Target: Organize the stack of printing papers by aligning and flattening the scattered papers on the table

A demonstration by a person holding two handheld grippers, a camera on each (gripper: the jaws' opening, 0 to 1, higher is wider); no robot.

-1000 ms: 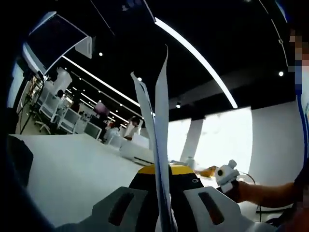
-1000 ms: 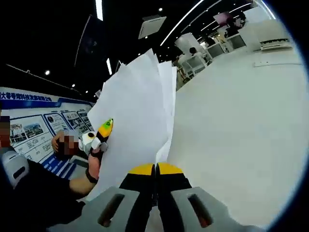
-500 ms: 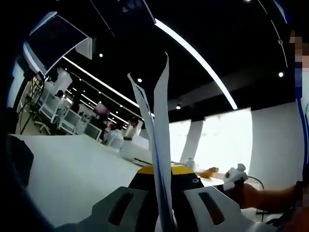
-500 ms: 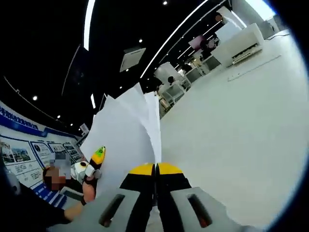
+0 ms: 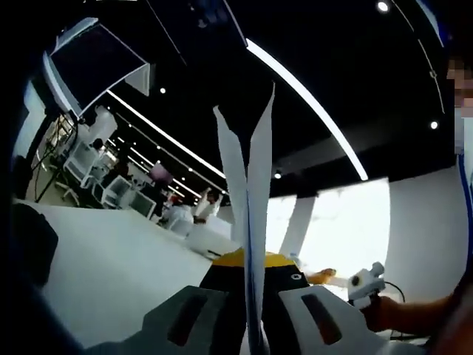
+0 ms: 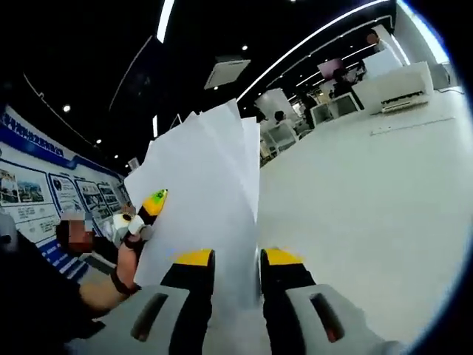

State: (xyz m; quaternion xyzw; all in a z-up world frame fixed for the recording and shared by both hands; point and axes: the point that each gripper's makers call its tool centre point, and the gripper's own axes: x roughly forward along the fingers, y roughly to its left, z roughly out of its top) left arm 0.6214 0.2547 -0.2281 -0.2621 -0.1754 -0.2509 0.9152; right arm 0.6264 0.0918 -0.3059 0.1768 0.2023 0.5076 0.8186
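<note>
A stack of white printing papers [image 5: 251,170] stands upright, edge-on in the left gripper view, several sheets fanning apart at the top. My left gripper [image 5: 247,260] is shut on its lower edge, above the white table [image 5: 111,274]. In the right gripper view the same papers [image 6: 203,177] spread like a fan. My right gripper [image 6: 238,257] is open, its yellow-tipped jaws standing on either side of the sheets' lower part. The left gripper [image 6: 153,201] holds the stack's left edge there. The right gripper [image 5: 367,282], in a person's hand, shows at the lower right.
The white table [image 6: 369,222] stretches far to the right. A white printer-like box [image 6: 405,78] sits at its far end, also the box [image 5: 211,238]. Office chairs and people stand beyond. A hanging screen [image 5: 89,63] is overhead. Posters [image 6: 33,196] cover the wall.
My right gripper's jaws have parted from shut on the papers to open around them. The left gripper keeps its hold. Both views have shifted slightly.
</note>
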